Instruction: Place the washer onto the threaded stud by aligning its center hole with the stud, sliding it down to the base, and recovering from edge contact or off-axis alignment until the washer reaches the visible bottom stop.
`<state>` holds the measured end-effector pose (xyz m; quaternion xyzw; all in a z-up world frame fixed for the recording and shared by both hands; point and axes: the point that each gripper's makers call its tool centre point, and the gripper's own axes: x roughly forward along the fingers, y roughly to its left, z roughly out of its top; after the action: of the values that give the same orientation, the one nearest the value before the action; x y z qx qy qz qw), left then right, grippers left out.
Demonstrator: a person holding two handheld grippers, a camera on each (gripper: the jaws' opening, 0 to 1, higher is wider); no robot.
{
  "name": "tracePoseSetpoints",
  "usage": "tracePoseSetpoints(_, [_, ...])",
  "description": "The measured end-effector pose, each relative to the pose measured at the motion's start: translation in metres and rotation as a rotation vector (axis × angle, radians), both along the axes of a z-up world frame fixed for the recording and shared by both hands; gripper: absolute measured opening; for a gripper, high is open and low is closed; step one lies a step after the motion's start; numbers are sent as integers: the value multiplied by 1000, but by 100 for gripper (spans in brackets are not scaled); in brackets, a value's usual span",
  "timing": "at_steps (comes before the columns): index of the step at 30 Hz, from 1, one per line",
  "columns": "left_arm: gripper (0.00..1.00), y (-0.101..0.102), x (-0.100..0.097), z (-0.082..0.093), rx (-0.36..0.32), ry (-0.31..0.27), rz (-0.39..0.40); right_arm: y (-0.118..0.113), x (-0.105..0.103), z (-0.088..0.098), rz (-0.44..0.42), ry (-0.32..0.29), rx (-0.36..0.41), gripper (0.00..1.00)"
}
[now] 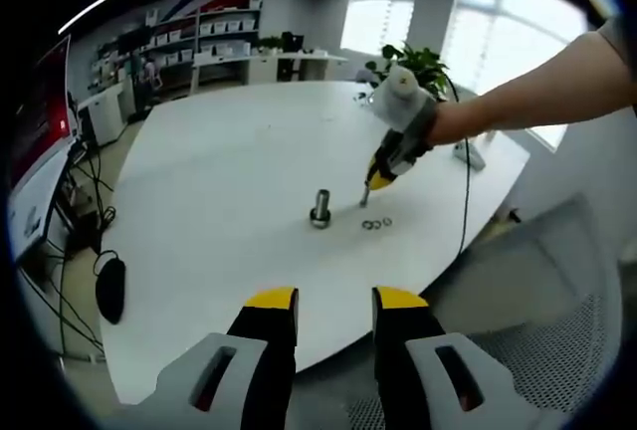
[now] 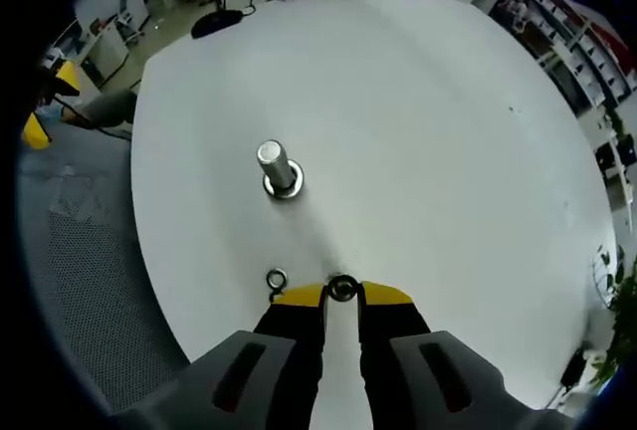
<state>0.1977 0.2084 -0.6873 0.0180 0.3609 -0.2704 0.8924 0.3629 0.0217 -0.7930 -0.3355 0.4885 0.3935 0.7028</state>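
Washer (image 2: 341, 289) partly hidden between right hand-held gripper (image 2: 341, 296) tips

White table (image 1: 219, 171), potted plant (image 1: 413, 60), shelves (image 1: 214, 37)

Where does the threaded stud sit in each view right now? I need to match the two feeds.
Left gripper view: the threaded stud stands near picture centre, left of the loose washers.
Right gripper view: the stud stands left of centre, above the right claw.
Shared landmark: the white table.
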Motion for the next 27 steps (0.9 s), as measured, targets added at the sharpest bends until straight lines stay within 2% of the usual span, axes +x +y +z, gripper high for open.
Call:
tracePoseSetpoints(19, [28, 0, 0, -2, -4, 11, 2, -5, -1, -38, -37, 41, -34, 14])
tracePoseSetpoints(27, [28, 0, -1, -2, -7, 14, 4, -5, -5, -42, -38, 59, -50, 14])
